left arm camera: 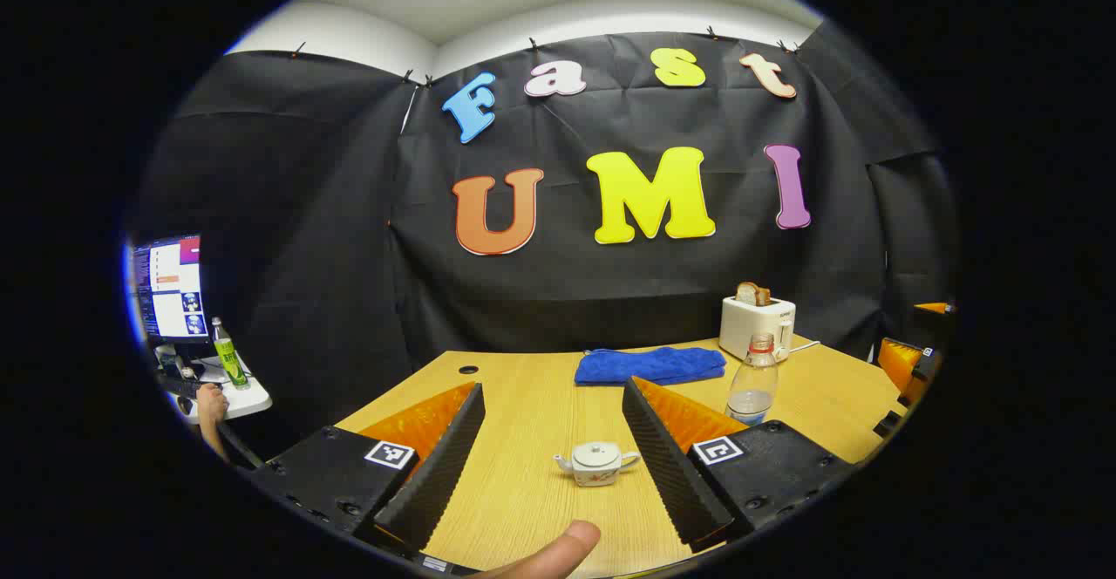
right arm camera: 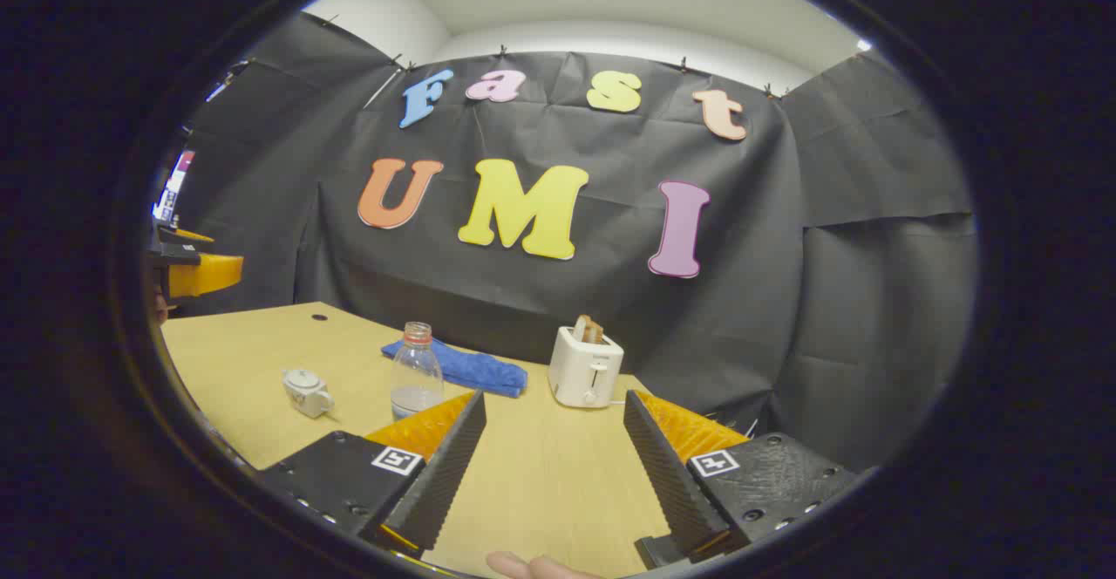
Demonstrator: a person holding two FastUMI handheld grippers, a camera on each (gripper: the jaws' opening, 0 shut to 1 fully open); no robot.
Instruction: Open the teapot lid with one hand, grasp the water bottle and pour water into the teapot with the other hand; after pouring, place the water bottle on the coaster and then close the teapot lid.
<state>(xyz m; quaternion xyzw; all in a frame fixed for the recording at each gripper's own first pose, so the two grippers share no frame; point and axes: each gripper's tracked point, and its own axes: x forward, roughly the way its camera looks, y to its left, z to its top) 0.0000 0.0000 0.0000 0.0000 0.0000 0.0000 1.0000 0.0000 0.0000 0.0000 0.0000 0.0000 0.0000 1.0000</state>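
Left gripper [left arm camera: 549, 466] jaws wide, empty, teapot [left arm camera: 598, 462] just ahead on worktop [left arm camera: 523, 405] | right gripper [right arm camera: 549, 466] jaws wide, empty | water bottle [right arm camera: 416, 372] beside teapot, lid on | start: next likely lift lid.

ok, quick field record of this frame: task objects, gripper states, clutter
teapot: on the table, lid on, ahead between the left gripper fingers, untouched
water bottle: upright, uncapped, a little water at the bottom, beside the blue towel
coaster: cannot tell where
left gripper: open, empty
right gripper: open, empty, aimed at bare table near the toaster
toaster: slice of bread in slot
task progress: nothing started
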